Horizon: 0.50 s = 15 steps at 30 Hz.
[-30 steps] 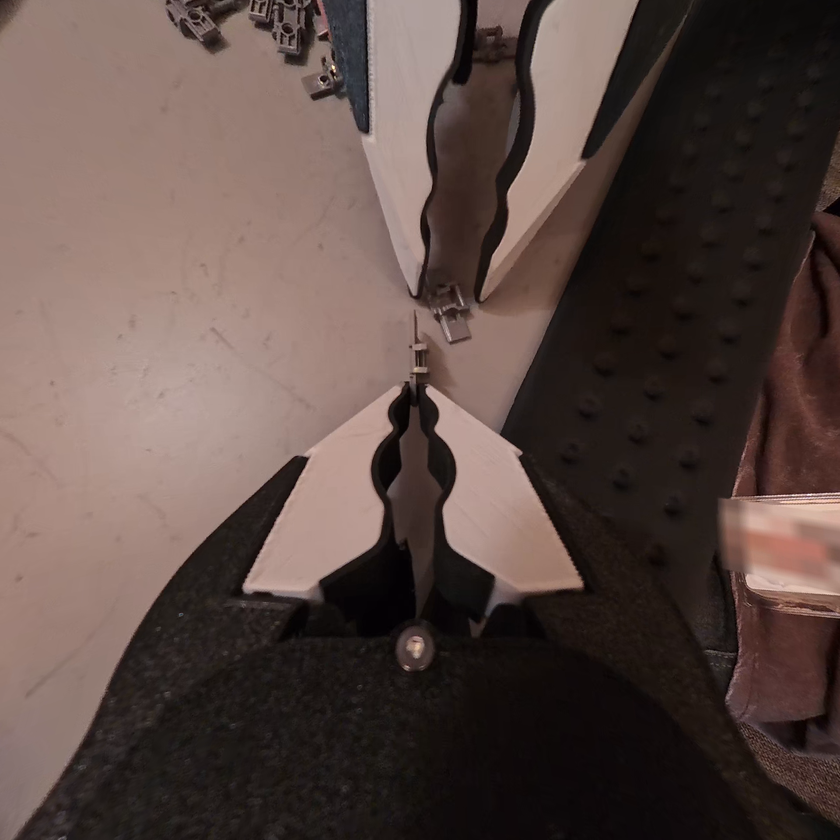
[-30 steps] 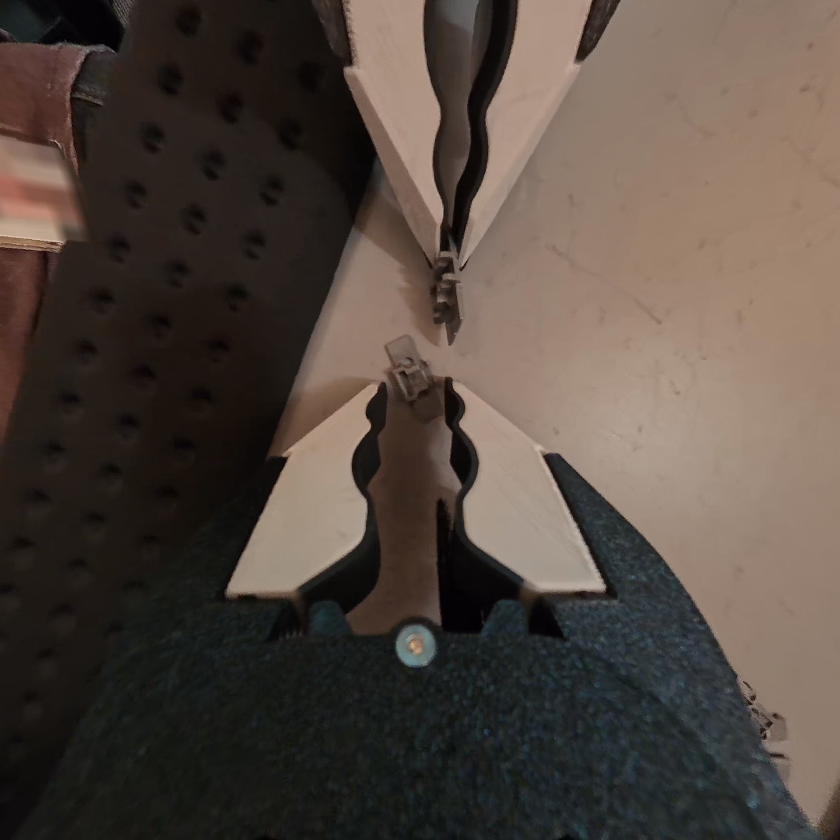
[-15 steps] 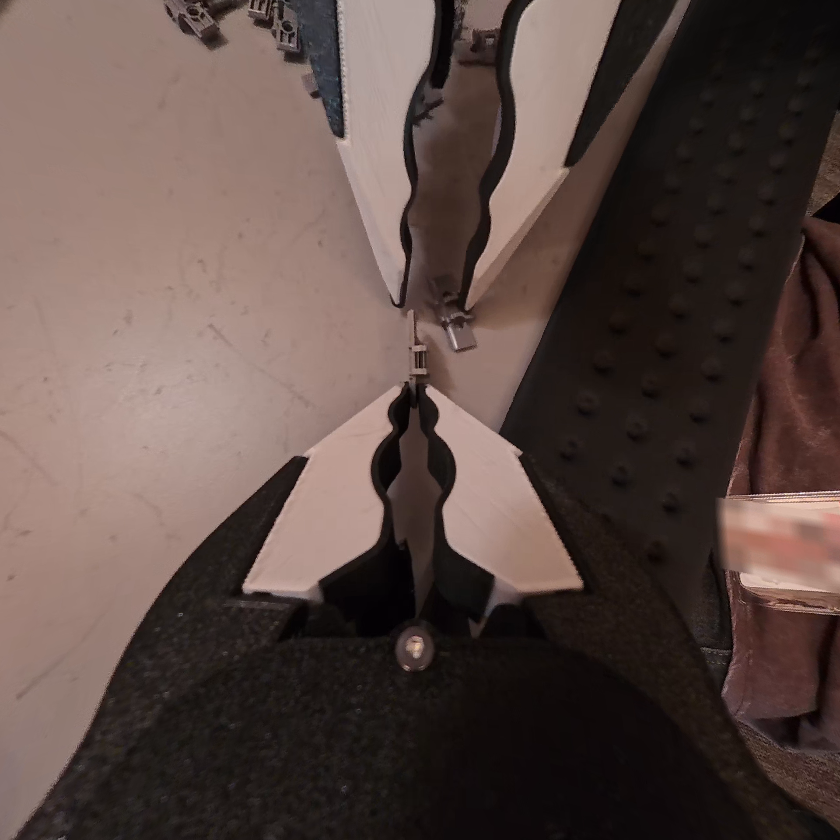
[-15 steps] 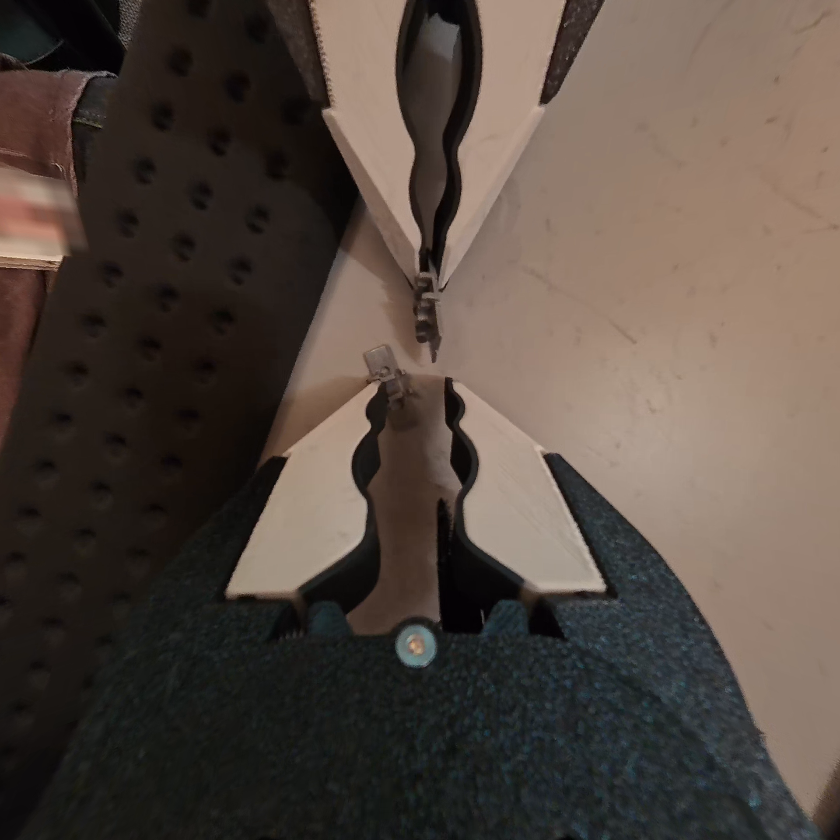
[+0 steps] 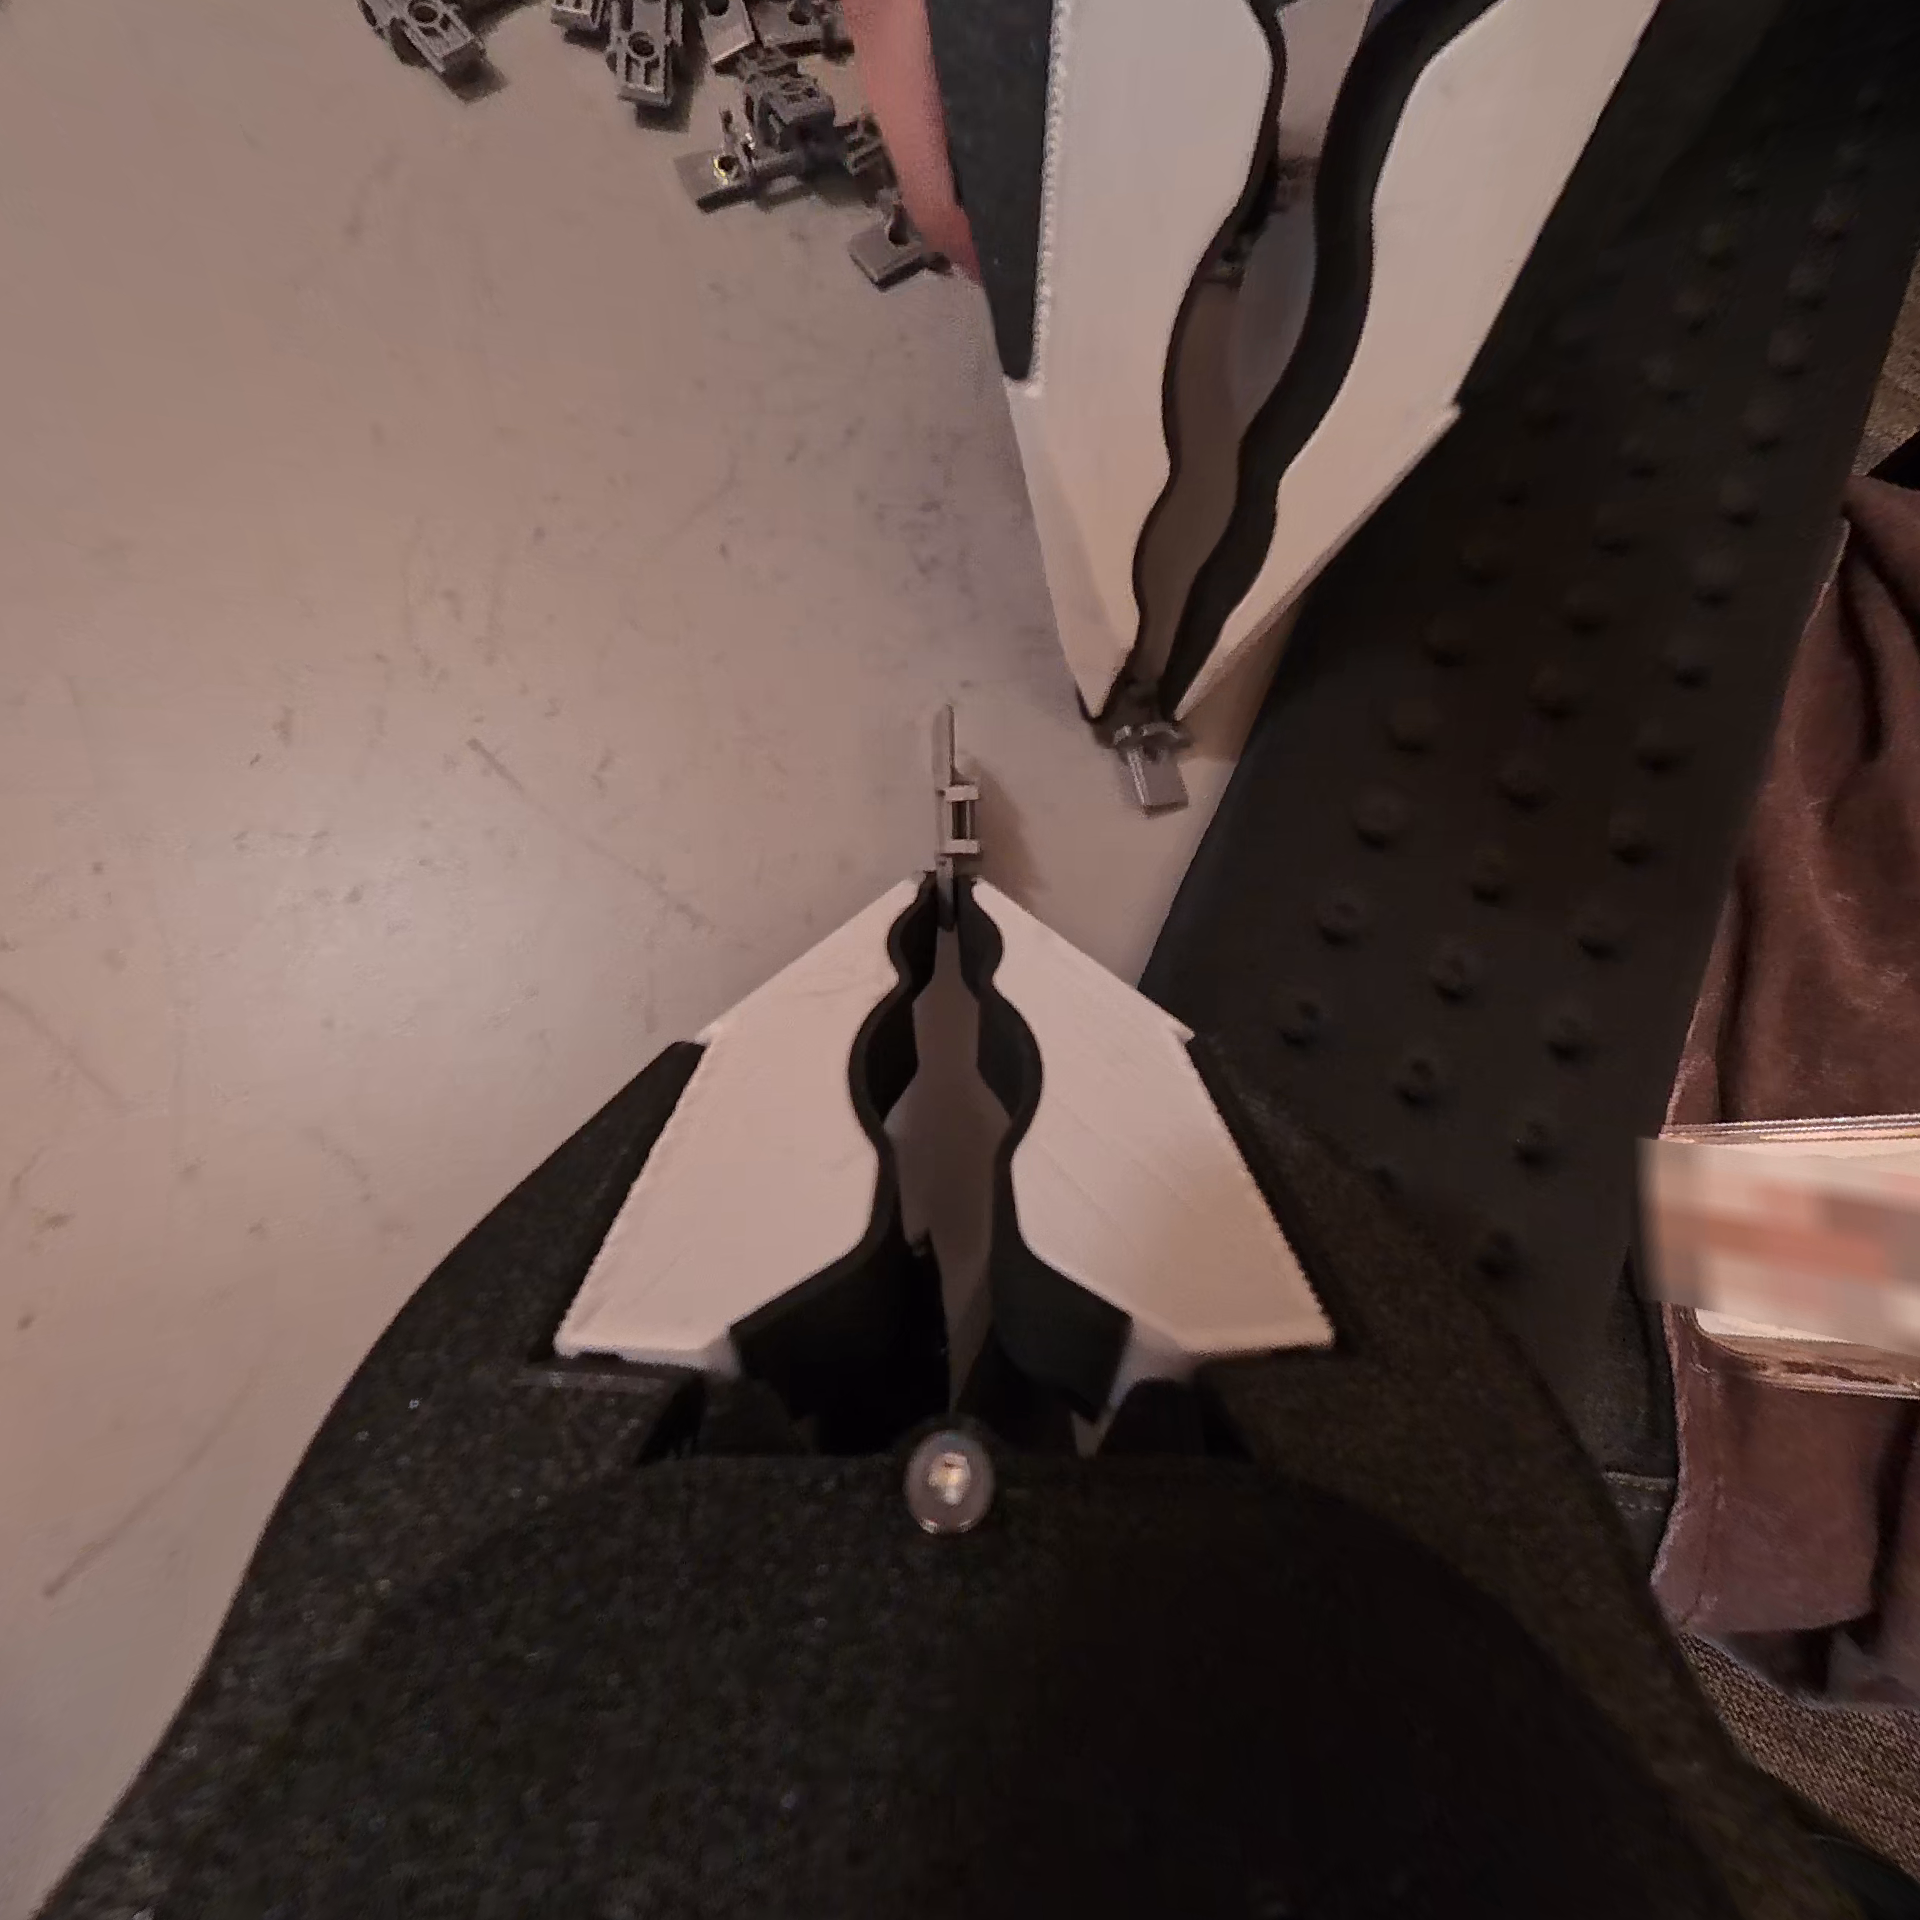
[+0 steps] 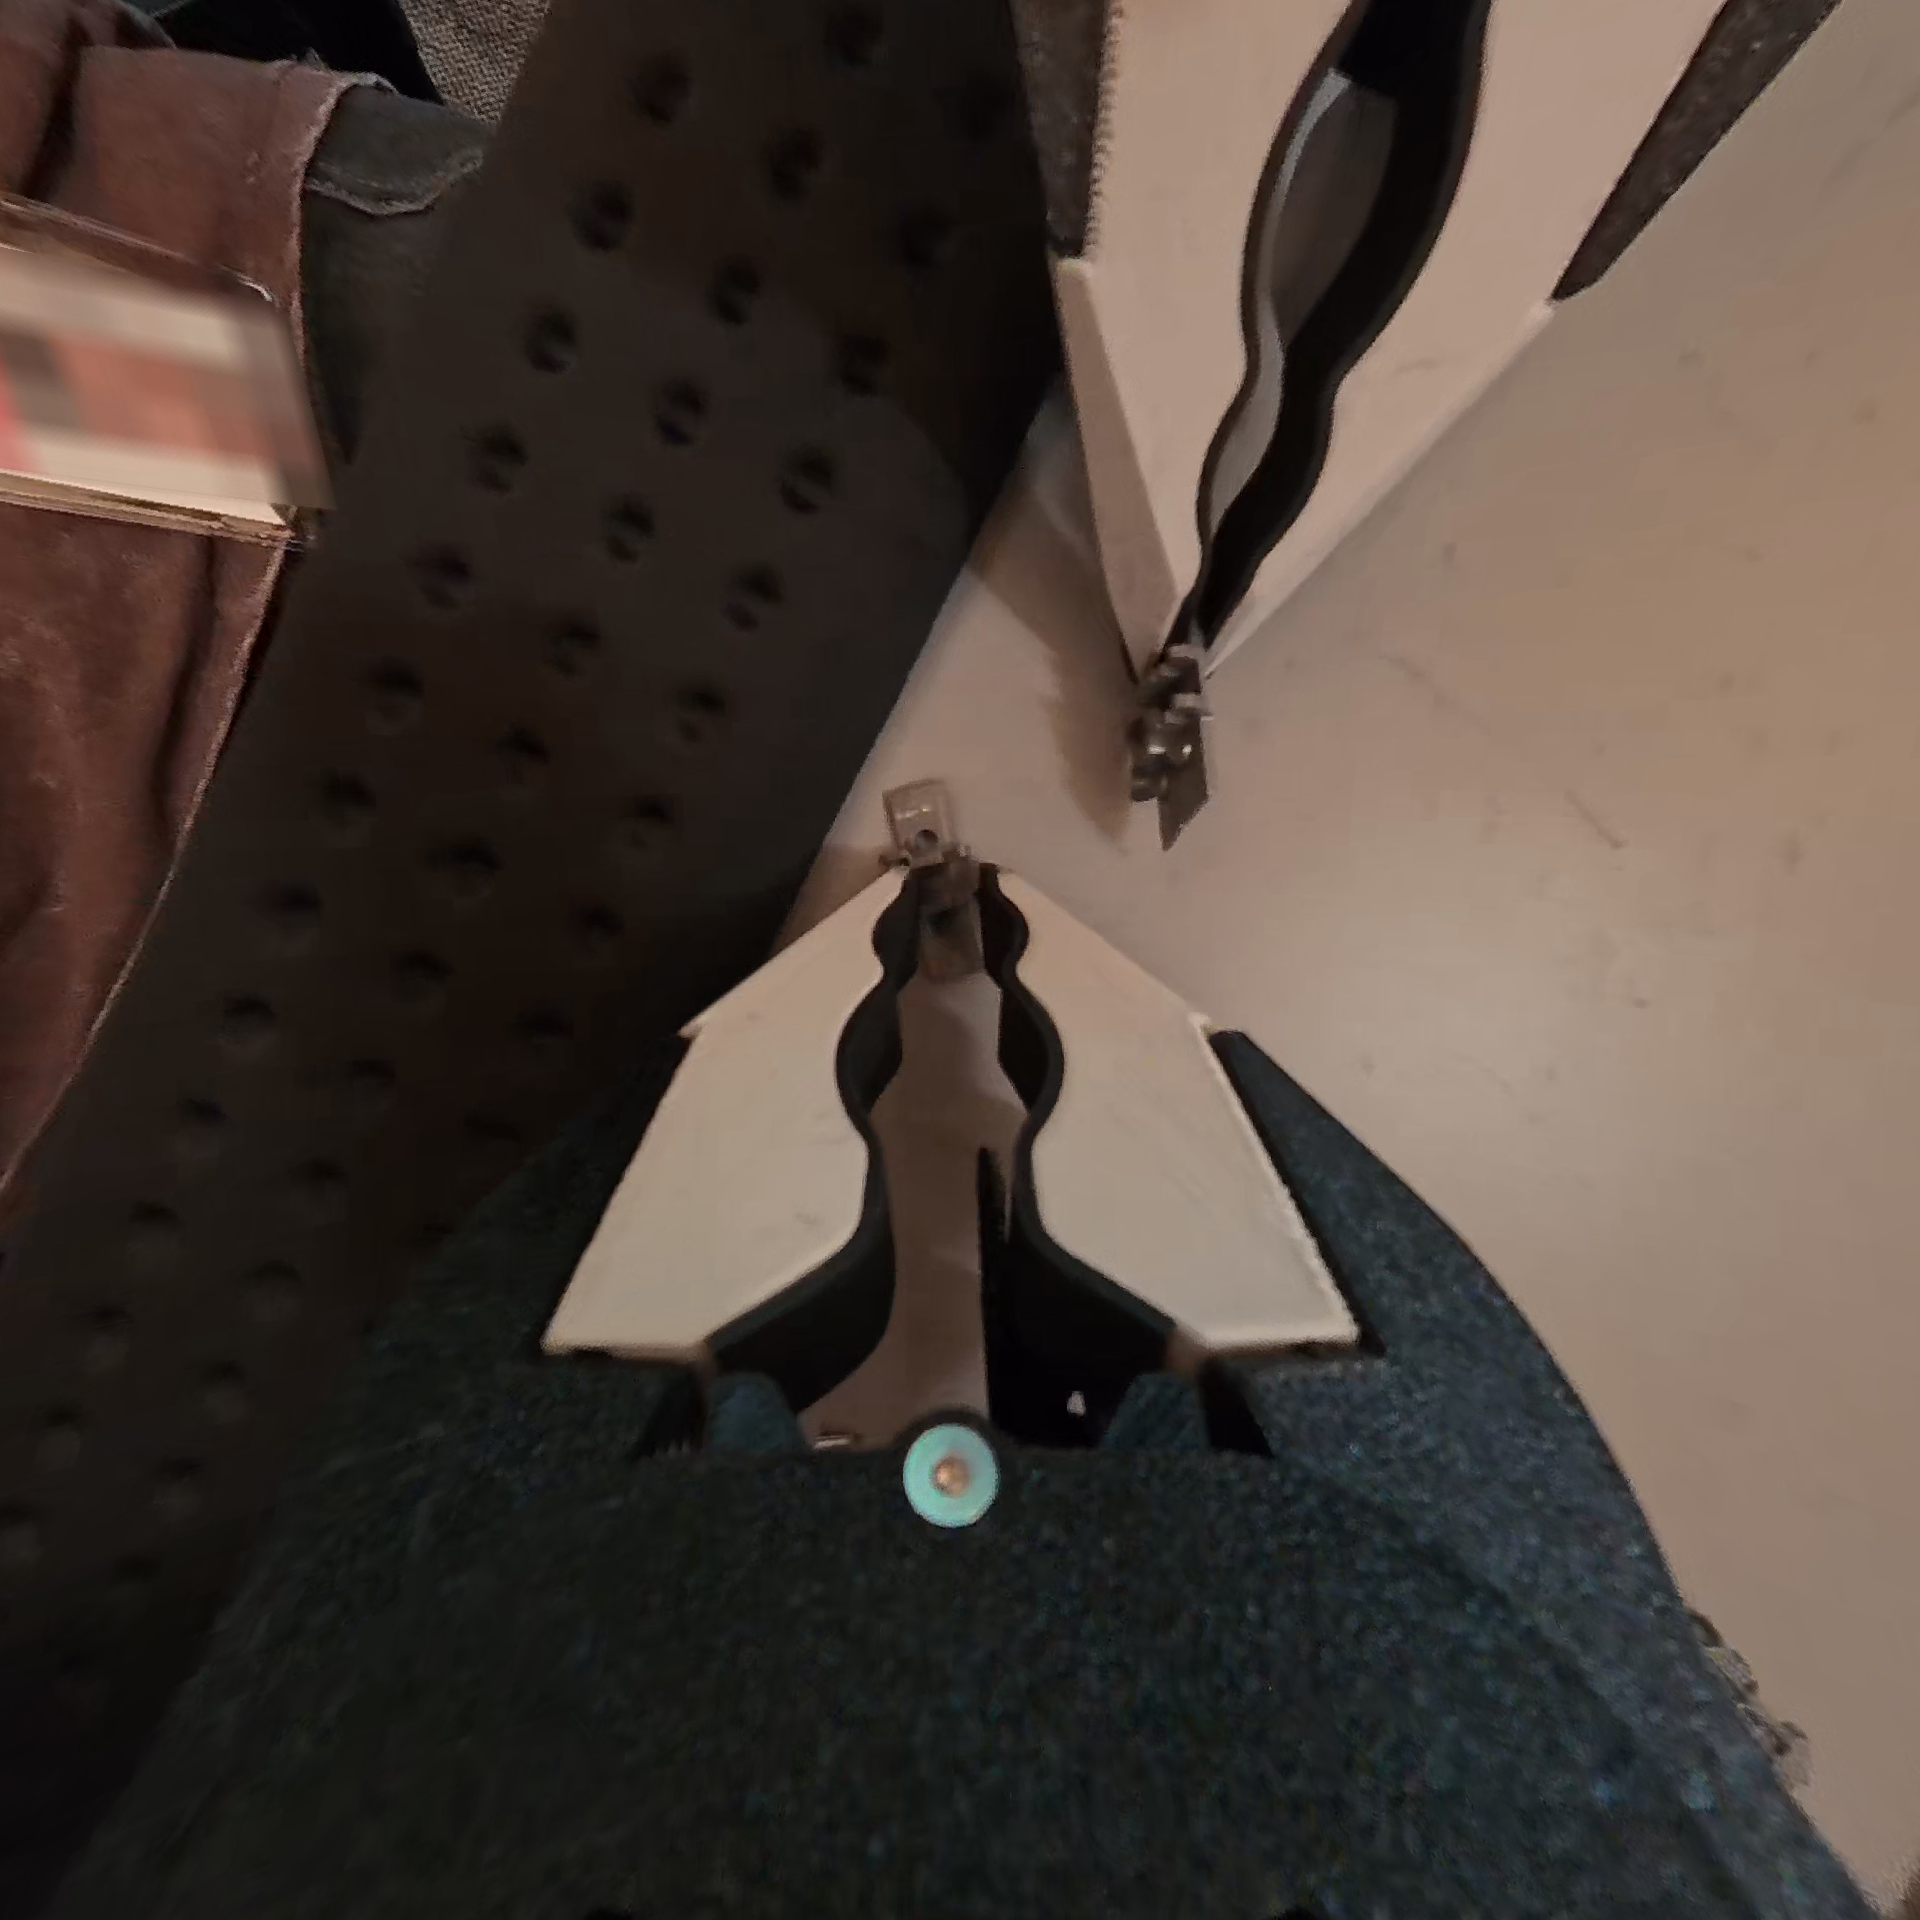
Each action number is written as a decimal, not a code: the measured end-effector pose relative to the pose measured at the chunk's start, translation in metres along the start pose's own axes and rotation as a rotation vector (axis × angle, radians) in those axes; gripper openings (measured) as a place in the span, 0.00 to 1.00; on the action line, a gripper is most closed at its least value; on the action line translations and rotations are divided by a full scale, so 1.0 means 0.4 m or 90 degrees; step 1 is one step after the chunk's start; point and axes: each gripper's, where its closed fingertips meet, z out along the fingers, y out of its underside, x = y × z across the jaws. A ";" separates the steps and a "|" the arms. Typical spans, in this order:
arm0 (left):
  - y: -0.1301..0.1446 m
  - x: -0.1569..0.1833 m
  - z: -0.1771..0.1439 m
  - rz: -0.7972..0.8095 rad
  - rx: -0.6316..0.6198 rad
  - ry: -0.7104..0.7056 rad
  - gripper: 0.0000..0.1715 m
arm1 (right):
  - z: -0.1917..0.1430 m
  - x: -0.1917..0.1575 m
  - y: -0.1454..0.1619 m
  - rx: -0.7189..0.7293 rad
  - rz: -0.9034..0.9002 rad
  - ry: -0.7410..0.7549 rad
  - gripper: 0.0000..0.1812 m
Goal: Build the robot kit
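Left claw (image 5: 948,902) is clenched on a small grey clip (image 5: 954,800); right claw (image 6: 940,883) is clenched on a second clip (image 6: 925,831). Both are held above the counter (image 5: 416,675), tips apart. Parts are judged light, stiff, slippery; best pinched by the flat end.

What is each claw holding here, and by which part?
Left claw pinches a small grey clip piece by its near end; the rest juts forward. Right claw grips another grey clip piece by its near end too.

surface: pale scuffed tabletop (image 5: 436,644) | on it: heap of small grey parts (image 5: 748,114)
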 end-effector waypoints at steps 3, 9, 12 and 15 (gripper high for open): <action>0.001 0.002 0.000 0.005 -0.002 -0.002 0.01 | 0.000 0.001 0.004 -0.003 -0.007 0.026 0.05; 0.000 0.009 0.001 0.001 -0.001 0.012 0.01 | -0.002 0.017 0.004 0.025 -0.060 0.181 0.00; 0.001 0.019 0.002 -0.005 -0.004 0.030 0.01 | -0.008 0.005 0.002 0.067 -0.021 0.180 0.00; 0.001 0.025 0.004 -0.009 -0.007 0.038 0.01 | -0.029 0.020 0.002 0.104 0.007 0.200 0.00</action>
